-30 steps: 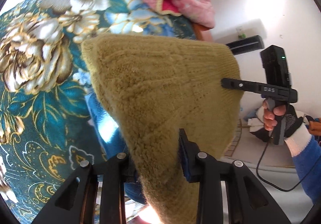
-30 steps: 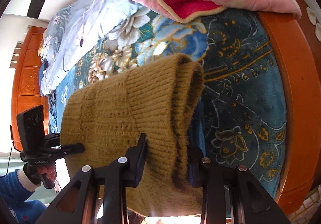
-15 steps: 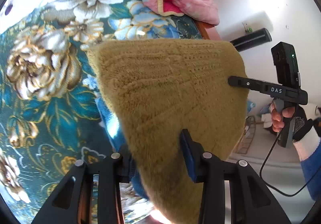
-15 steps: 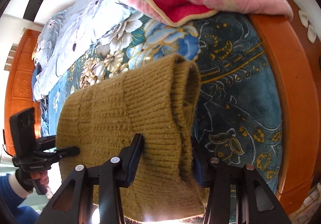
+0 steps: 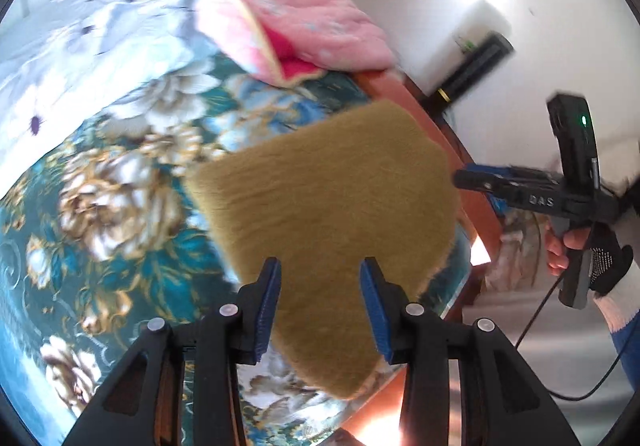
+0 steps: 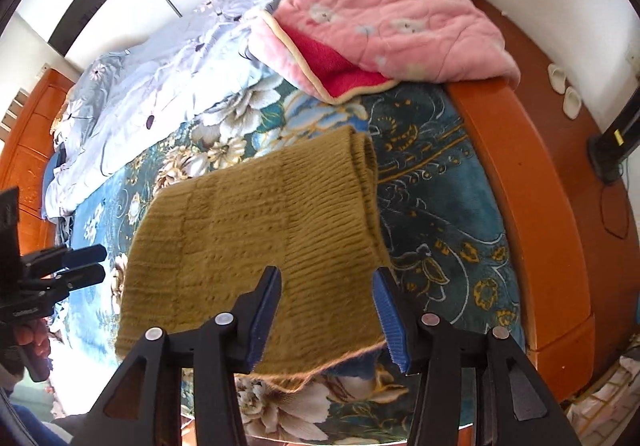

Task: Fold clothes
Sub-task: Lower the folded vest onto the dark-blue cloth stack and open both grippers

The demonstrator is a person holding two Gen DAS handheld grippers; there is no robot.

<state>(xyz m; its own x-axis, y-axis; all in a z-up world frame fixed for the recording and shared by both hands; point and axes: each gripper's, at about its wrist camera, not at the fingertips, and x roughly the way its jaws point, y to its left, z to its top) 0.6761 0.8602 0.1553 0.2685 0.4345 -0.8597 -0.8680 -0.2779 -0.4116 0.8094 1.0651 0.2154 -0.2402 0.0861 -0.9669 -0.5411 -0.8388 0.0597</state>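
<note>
A mustard knitted sweater (image 5: 328, 198) (image 6: 256, 222) lies folded on the teal floral bedspread (image 6: 440, 214) near the foot of the bed. My left gripper (image 5: 319, 266) hovers above its near end, open, with nothing pressed between the blue pads. My right gripper (image 6: 327, 274) hangs over the ribbed end, jaws opening, the knit below them and not gripped. In the left wrist view the right gripper (image 5: 460, 178) sits just off the sweater's right edge, held by a gloved hand (image 5: 592, 262). The left gripper (image 6: 102, 264) shows at the far left of the right wrist view.
A pink blanket (image 6: 392, 26) with a red lining is piled at the bed's far corner. A pale blue duvet (image 6: 160, 86) covers the head end. The orange wooden footboard (image 6: 532, 206) runs along the right. Slippers (image 6: 564, 90) and a black appliance (image 6: 616, 142) stand on the floor.
Both grippers have let go of the sweater, opened and risen. The sweater, earlier held up between them, now lies on the bedspread.
</note>
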